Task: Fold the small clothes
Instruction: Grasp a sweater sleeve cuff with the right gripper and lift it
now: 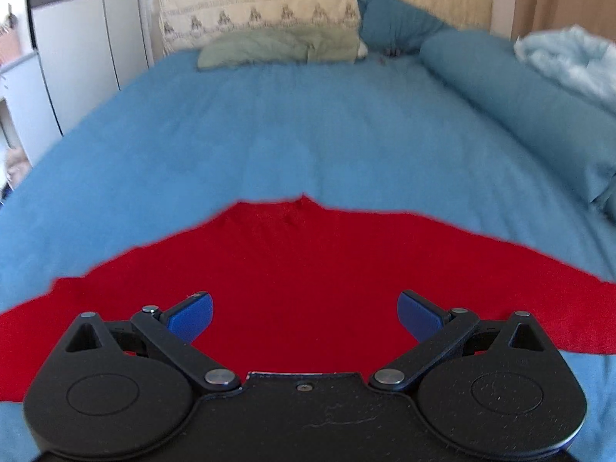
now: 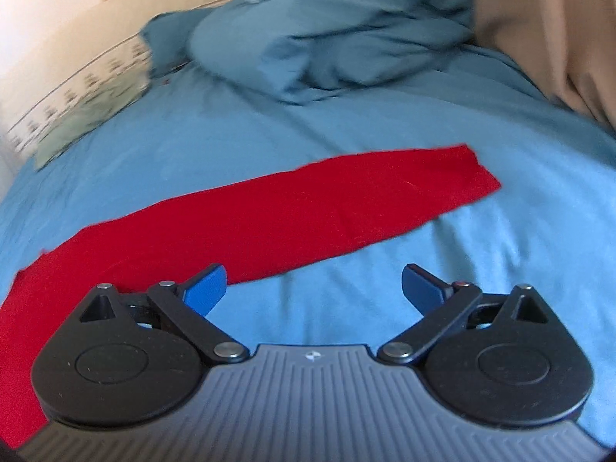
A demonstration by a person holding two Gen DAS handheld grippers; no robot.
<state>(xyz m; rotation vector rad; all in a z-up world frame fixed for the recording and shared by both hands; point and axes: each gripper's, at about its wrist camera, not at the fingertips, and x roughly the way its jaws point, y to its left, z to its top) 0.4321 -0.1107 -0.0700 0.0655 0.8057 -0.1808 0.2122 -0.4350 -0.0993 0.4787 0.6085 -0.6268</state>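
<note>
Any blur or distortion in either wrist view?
Left wrist: red garment has smeared edges, bed bows from the fisheye, left tool sharp. Right wrist: heavier motion blur on pillows and duvet; right tool crisp.

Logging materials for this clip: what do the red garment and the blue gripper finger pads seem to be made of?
Red garment: looks like soft matte knit or fleece, no sheen, lying limp and flat; blur leaves the weave open. Finger pads: apparently moulded plastic or rubber, uniform blue, finely textured, with crisp edges.

home bedroom, blue-sheeted bed [image 1: 308, 123], pillows [image 1: 261, 23] (patterned), bunched duvet [image 2: 338, 38]
</note>
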